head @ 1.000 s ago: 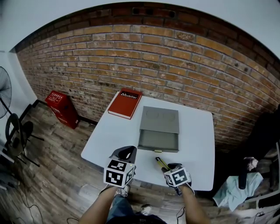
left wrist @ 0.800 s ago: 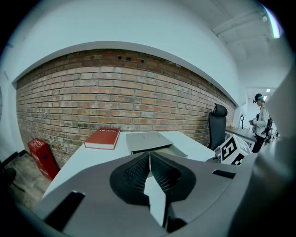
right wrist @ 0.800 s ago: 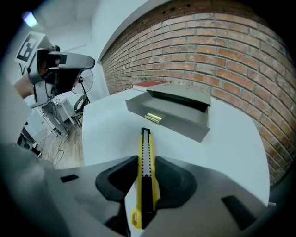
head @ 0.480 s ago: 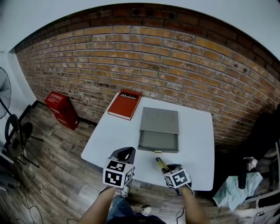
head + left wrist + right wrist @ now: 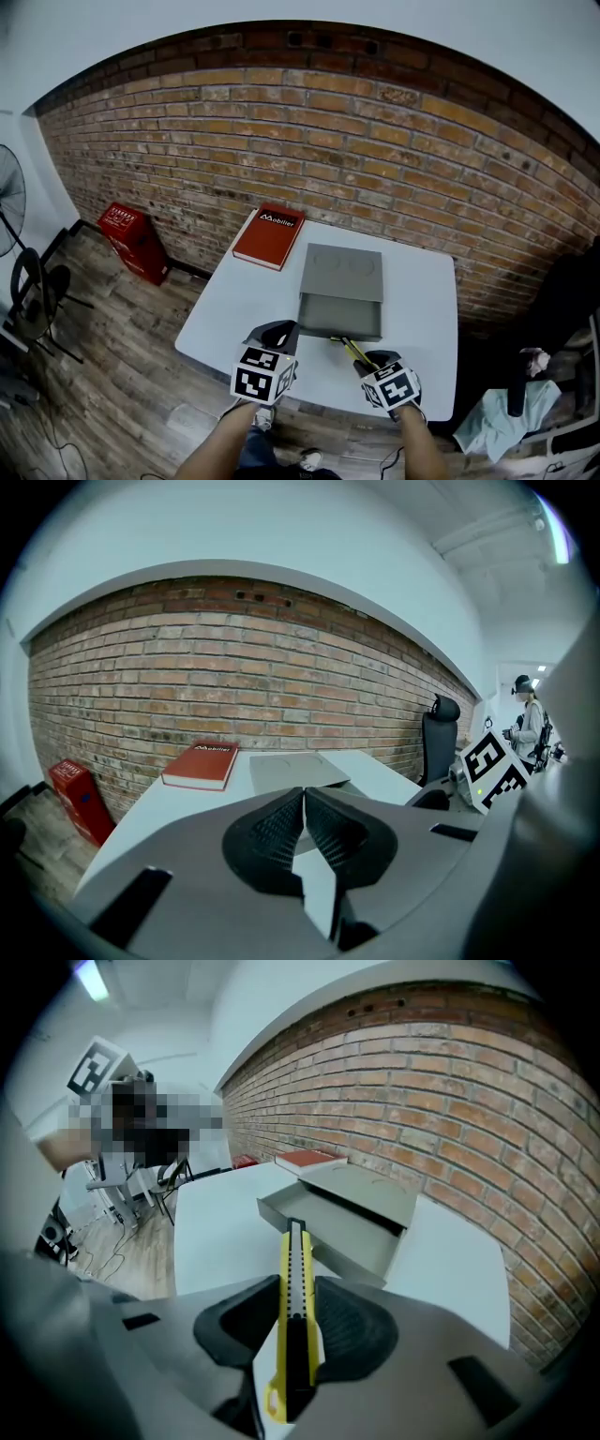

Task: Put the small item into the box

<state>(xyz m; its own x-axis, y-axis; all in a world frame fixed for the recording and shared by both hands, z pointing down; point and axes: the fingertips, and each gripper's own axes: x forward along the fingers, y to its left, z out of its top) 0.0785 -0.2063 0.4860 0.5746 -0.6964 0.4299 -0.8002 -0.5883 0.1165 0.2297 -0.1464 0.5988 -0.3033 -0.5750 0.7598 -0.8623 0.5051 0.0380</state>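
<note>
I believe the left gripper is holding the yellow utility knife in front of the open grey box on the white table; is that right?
Not quite: the right gripper holds the yellow utility knife, its jaws having just been closing on it, as the right gripper view shows; the left gripper is shut and empty. The rest, with the open grey box ahead, stands.

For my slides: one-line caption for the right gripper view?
Right gripper, jaws just closed on a yellow utility knife, aims it at the open grey box.
</note>
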